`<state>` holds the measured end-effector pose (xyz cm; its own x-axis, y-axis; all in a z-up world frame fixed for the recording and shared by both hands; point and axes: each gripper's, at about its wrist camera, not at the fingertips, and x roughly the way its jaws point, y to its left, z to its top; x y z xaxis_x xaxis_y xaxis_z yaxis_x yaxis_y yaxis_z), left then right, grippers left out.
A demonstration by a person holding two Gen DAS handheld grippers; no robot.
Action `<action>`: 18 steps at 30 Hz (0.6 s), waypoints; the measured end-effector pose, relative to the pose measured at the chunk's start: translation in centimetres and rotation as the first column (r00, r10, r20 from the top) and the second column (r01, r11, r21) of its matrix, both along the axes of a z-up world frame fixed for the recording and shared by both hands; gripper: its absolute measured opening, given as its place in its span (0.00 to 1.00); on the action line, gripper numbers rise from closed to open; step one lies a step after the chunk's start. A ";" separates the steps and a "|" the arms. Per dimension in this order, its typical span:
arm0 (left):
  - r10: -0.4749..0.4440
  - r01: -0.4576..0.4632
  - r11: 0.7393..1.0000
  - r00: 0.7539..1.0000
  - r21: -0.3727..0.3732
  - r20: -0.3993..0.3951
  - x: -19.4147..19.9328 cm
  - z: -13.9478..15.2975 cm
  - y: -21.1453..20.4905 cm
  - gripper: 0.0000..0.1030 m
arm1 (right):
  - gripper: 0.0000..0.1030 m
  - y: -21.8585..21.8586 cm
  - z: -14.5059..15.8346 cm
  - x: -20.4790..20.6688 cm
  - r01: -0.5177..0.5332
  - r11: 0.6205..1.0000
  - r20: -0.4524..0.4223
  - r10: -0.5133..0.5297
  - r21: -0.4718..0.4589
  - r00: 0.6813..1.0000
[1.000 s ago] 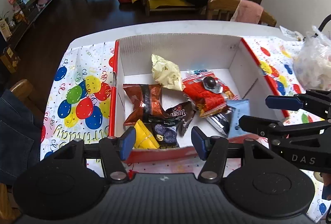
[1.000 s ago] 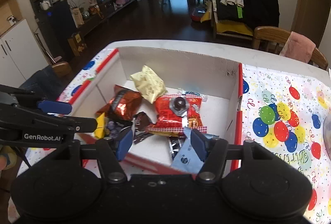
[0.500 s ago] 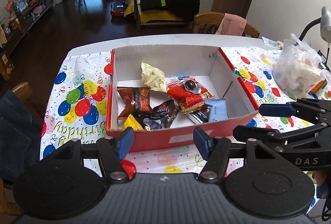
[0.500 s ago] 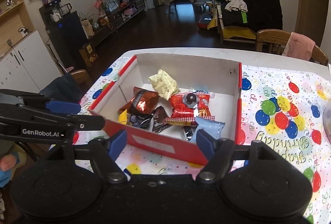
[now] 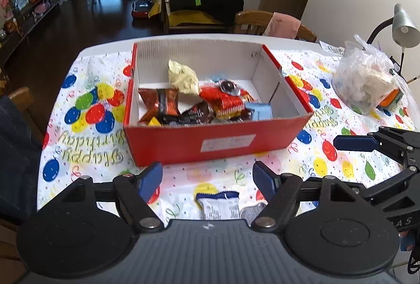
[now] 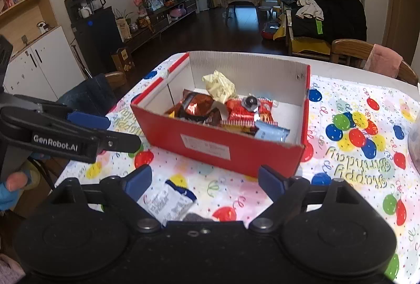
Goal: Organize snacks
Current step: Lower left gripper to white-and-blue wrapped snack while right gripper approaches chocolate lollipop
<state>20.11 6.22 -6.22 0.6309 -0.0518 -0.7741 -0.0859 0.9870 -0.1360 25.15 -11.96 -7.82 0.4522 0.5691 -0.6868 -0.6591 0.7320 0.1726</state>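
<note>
We see a table (image 5: pixel 86 48) with a cloth (image 5: pixel 86 126) that says "Happy Birthday". A red box (image 5: pixel 210 145) on it holds the snacks (image 5: pixel 220 103). One white snack pack (image 5: pixel 219 206) lies in front. Our left tool (image 5: pixel 208 179), marked "GenRobot.AI", and right tool (image 6: pixel 204 180) have just been opening wide, holding nothing.

The box (image 5: pixel 218 142) is red outside and white inside; the tablecloth (image 5: pixel 86 111) has bright balloons; one packet (image 5: pixel 220 208) is white and blue.
</note>
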 end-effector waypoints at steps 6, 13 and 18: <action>-0.001 0.000 1.000 0.999 -0.029 -0.043 -0.4 -2.0 -0.5 0.78 | 1.00 -1.2 -1.4 -1.6 0.008 1.000 -0.002 -0.008 0.003 1.000; -0.019 0.015 1.000 0.992 -0.027 -0.126 0.1 -5.2 -1.9 0.78 | 1.00 -2.0 -3.6 -3.2 0.012 0.997 0.000 -0.012 -0.081 1.000; -0.019 0.014 0.999 0.984 -0.029 -0.179 0.8 -7.5 -2.7 0.78 | 1.00 -2.8 -5.2 -3.8 0.054 0.989 -0.025 -0.058 -0.135 0.998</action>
<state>20.95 3.56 -13.68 0.4809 -0.0835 -0.8728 -0.0953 0.9846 -0.1467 21.36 -14.76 -12.97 0.4598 0.4454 -0.7683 -0.6123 0.7856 0.0890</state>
